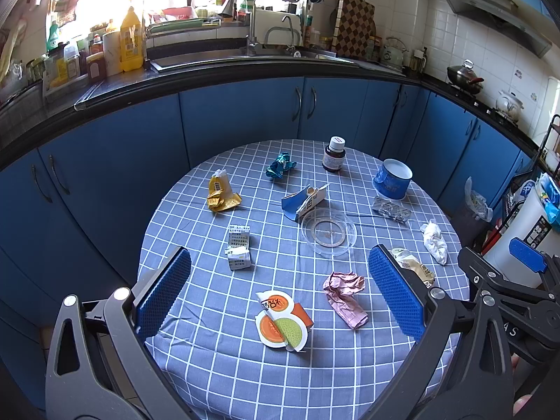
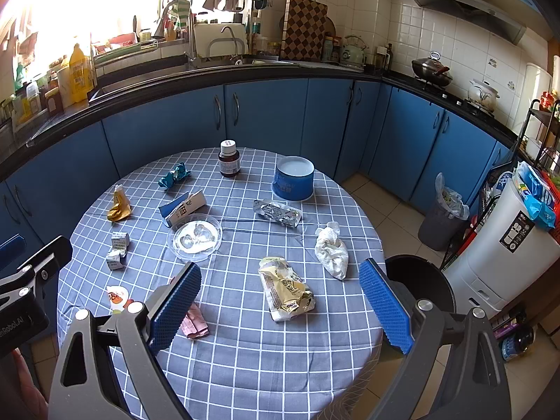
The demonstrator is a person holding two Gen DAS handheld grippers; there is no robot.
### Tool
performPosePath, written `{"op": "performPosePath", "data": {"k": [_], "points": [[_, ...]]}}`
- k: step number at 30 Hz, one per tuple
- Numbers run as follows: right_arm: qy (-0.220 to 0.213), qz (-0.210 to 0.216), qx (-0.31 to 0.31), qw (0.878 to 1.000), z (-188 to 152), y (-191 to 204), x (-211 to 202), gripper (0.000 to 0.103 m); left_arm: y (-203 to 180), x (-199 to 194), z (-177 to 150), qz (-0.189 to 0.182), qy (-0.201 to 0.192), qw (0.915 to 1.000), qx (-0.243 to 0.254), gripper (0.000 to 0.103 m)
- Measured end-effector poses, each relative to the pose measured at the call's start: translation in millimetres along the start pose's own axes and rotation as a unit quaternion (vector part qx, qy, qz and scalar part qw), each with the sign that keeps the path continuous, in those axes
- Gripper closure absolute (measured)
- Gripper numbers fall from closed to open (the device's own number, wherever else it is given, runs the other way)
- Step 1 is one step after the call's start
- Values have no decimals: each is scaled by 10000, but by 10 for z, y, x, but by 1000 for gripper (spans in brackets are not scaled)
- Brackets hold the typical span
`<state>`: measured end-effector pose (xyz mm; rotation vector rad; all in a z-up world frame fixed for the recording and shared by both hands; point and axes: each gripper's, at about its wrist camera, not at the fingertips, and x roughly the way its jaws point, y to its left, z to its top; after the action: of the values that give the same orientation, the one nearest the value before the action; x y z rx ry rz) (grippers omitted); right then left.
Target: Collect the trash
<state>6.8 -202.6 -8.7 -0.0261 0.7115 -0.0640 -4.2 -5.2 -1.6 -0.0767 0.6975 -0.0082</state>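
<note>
Round desk (image 1: pixel 245 378) under a blue checked cloth, trash placed relative to the clear plastic dish (image 1: pixel 329 231) near its middle. Far left of the dish: yellow crumpled packet (image 1: pixel 221 192). Left, nearer the front edge: small folded white printed carton (image 1: pixel 239 247). Behind and left: teal foil wrapper (image 1: pixel 279 165). Touching the dish's rear rim: torn blue-and-white carton (image 1: pixel 303 202). In front: orange melon-print lid and box (image 1: pixel 282 320), with a pink crumpled wrapper (image 1: pixel 344 297) just to its right. Behind the dish: brown bottle (image 1: pixel 334 155) with white cap, upright. Behind and right: blue tub (image 1: pixel 391 178); silver blister pack (image 1: pixel 391 209) in front of the tub. Right: white crumpled tissue (image 1: pixel 435 241). Front right: cream snack bag (image 2: pixel 286 288). Off the desk, right: black bin (image 2: pixel 420 281). Left claw (image 1: pixel 280 292): wide open, empty, above the melon box. Right claw (image 2: pixel 280 308): wide open, empty, above the snack bag.
</note>
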Motion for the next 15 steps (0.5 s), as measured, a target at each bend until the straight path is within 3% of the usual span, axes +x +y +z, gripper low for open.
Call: {"op": "performPosePath", "data": {"k": [7,11,15], "points": [[32,28,-27,10000,-64,37,115,14,-12,50,-85,-45,-138,9999,-25,3],[-43,289,-26,9996,-125,55,217,14,-18,97,-161,13,-205,9998,14,3],[-54,424,-138,9990,-331,140,414,14,-20,199,-402,207,-295,9992,157,3]]}}
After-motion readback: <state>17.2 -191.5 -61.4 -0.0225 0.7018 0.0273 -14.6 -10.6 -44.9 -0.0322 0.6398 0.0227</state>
